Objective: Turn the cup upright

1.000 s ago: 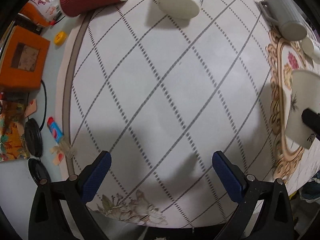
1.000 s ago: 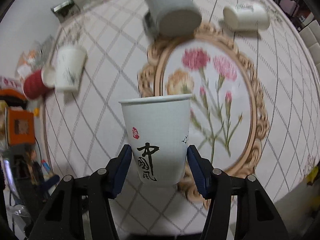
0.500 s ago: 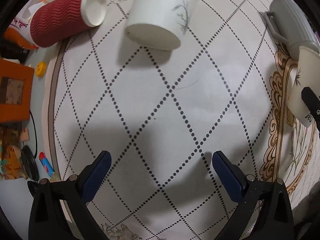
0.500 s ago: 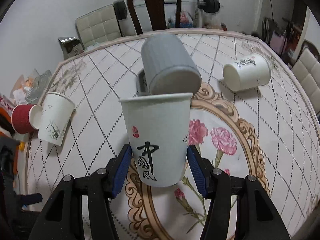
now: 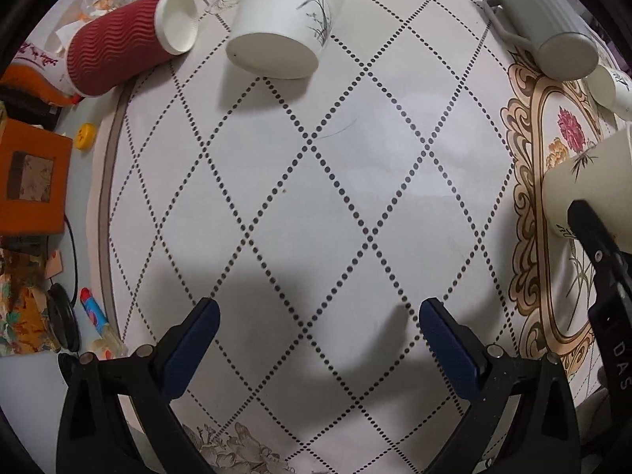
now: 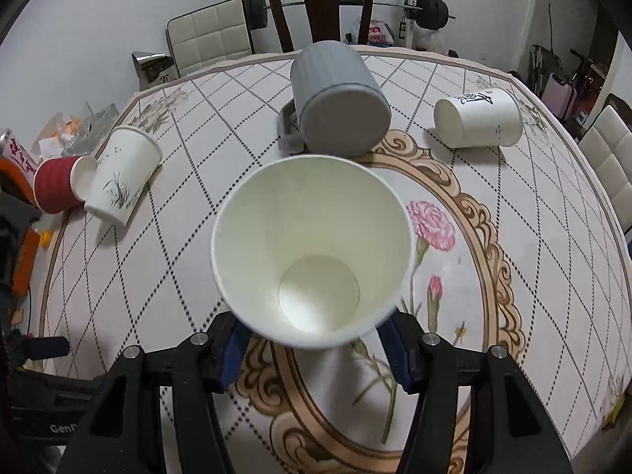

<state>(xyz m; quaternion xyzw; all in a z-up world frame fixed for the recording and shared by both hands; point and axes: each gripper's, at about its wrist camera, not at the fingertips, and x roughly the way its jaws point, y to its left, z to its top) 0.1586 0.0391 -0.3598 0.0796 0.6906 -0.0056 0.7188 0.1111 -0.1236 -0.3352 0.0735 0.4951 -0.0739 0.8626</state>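
Observation:
My right gripper is shut on a white paper cup, mouth toward the camera, so I see its empty inside; it is held above the flowered oval of the tablecloth. The same cup shows at the right edge of the left wrist view, with a right gripper finger on it. My left gripper is open and empty, low over the diamond-patterned cloth. Another white cup with a grass print lies on its side ahead of it.
A red ribbed cup lies on its side at the far left. A grey mug and a white cup with black writing lie on their sides further back. An orange box and clutter sit beyond the left edge. Chairs stand behind the table.
The right gripper has tilted its cup from side-on to mouth toward the camera. The left gripper has moved forward toward the grass-print cup and stayed open.

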